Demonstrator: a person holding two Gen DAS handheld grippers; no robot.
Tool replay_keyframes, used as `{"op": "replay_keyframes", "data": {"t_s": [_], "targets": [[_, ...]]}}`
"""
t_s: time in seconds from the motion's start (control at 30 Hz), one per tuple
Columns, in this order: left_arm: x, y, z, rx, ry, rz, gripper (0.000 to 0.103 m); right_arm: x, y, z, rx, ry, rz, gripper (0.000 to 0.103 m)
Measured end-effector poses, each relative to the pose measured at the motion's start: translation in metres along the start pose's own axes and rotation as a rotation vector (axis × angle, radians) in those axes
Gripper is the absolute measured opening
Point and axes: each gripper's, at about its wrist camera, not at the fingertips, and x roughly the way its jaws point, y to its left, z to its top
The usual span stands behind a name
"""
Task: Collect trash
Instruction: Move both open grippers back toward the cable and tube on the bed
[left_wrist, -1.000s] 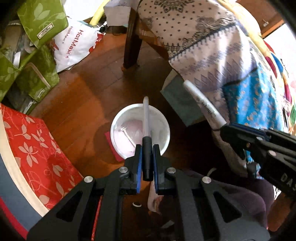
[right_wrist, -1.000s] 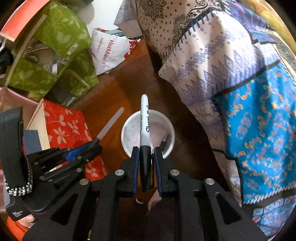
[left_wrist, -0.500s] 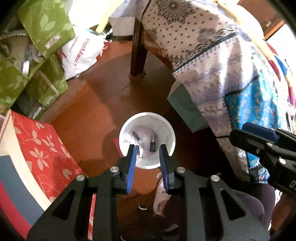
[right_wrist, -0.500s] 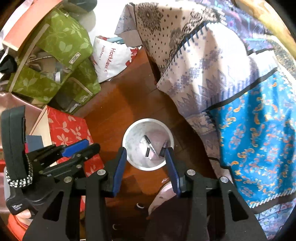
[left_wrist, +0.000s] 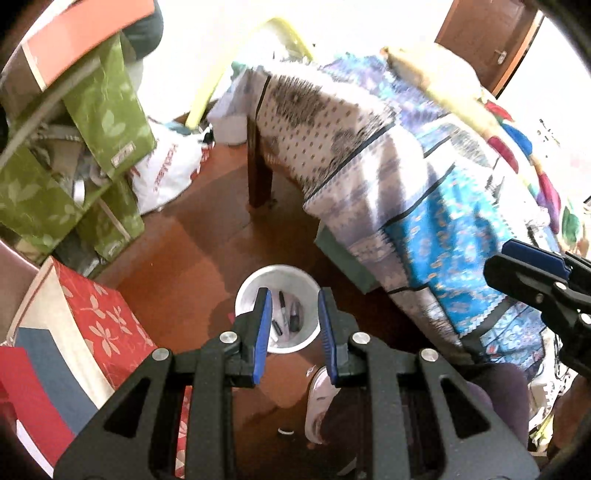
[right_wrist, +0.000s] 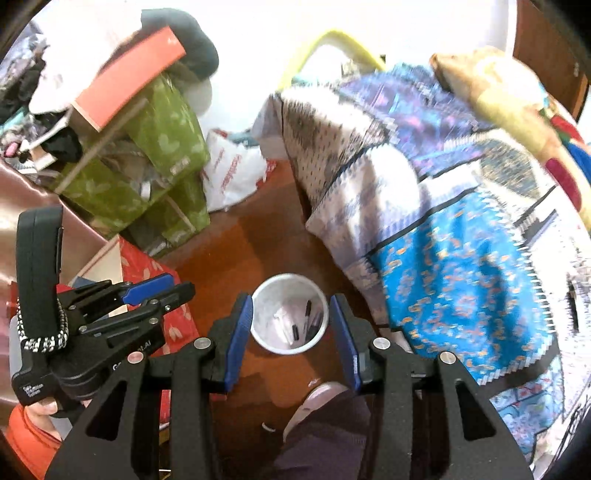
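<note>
Brown wooden floor (left_wrist: 192, 251) — white bin (left_wrist: 255, 284) beside draped table (left_wrist: 332, 122).

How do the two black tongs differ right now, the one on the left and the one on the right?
The right tongs stand wider apart than the left tongs. In its own view the right pair flanks the white bucket on both sides; the left pair sits in front of the bucket, over the pens inside. Both have blue pads, are empty, and point down at the bucket.
</note>
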Motion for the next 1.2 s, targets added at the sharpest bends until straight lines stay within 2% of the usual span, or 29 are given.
{"op": "replay_keyframes", "data": {"t_s": [0.13, 0.33, 0.57, 0.67, 0.93, 1.2], "targets": [[-0.028, -0.018, 0.003, 0.027, -0.057, 0.012, 0.024, -0.035, -0.005, -0.005, 0.010, -0.084, -0.015, 0.040], [-0.065, -0.057, 0.004, 0.082, -0.138, -0.016, 0.024, -0.086, -0.024, -0.018, 0.035, -0.200, -0.049, 0.040], [-0.088, -0.126, 0.007, 0.187, -0.205, -0.055, 0.025, -0.136, -0.066, -0.038, 0.084, -0.292, -0.108, 0.040], [-0.088, -0.161, 0.011, 0.236, -0.224, -0.067, 0.031, -0.155, -0.091, -0.048, 0.123, -0.322, -0.141, 0.040], [-0.071, -0.257, 0.019, 0.367, -0.203, -0.152, 0.032, -0.188, -0.166, -0.076, 0.263, -0.351, -0.245, 0.040], [-0.040, -0.329, 0.026, 0.456, -0.150, -0.216, 0.033, -0.198, -0.235, -0.101, 0.365, -0.334, -0.339, 0.040]]}}
